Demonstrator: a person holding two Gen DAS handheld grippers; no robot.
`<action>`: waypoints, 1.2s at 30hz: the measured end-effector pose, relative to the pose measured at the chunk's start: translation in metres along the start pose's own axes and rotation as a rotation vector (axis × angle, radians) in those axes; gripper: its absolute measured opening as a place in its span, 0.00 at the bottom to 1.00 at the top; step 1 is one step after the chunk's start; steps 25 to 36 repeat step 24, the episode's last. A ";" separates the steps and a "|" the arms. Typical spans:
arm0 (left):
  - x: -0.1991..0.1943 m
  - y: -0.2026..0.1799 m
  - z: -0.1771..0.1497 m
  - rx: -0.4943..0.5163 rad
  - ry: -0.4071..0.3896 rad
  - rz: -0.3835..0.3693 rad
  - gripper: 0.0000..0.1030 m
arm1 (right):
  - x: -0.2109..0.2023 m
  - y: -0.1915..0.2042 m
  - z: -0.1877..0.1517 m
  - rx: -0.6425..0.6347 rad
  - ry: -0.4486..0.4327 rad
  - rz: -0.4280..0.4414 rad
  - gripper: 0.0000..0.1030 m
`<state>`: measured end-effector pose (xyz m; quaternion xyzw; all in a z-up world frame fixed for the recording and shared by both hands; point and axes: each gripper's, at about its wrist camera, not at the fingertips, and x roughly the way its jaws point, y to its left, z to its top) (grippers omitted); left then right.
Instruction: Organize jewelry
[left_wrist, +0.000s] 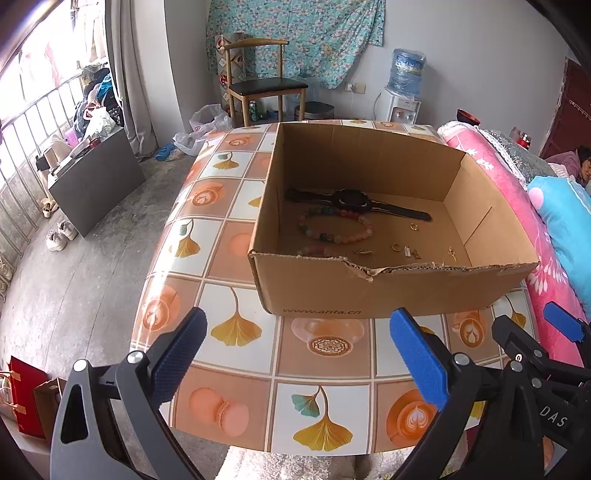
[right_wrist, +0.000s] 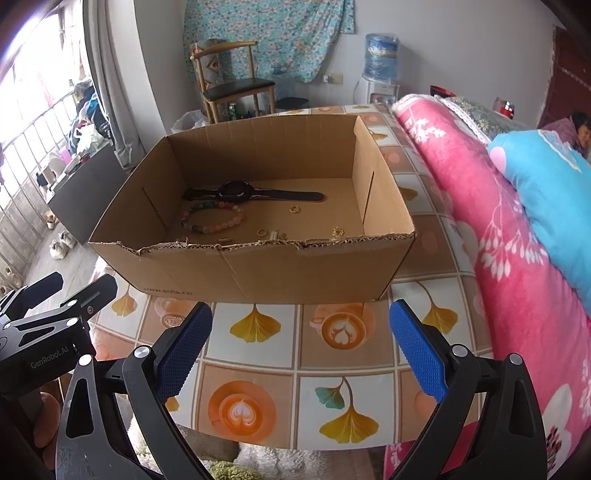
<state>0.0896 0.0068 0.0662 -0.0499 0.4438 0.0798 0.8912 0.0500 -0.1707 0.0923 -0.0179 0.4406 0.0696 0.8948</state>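
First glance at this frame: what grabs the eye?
The open cardboard box on the patterned tablecloth, with a black watch and a beaded bracelet on its floor. Both grippers, left and right, hang open, short of it.

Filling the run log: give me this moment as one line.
left gripper: open, empty | right gripper: open, empty | both short of cardboard box | watch, bead bracelet, gold rings in box
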 end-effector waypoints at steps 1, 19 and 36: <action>0.000 0.000 0.000 0.000 0.000 -0.001 0.95 | 0.000 0.000 0.000 0.000 0.000 0.000 0.90; 0.001 -0.001 0.002 0.001 0.002 0.000 0.95 | 0.001 -0.001 0.002 -0.002 0.001 0.002 0.90; 0.000 -0.002 0.003 0.002 0.003 -0.001 0.95 | 0.001 -0.001 0.003 -0.001 0.006 0.005 0.90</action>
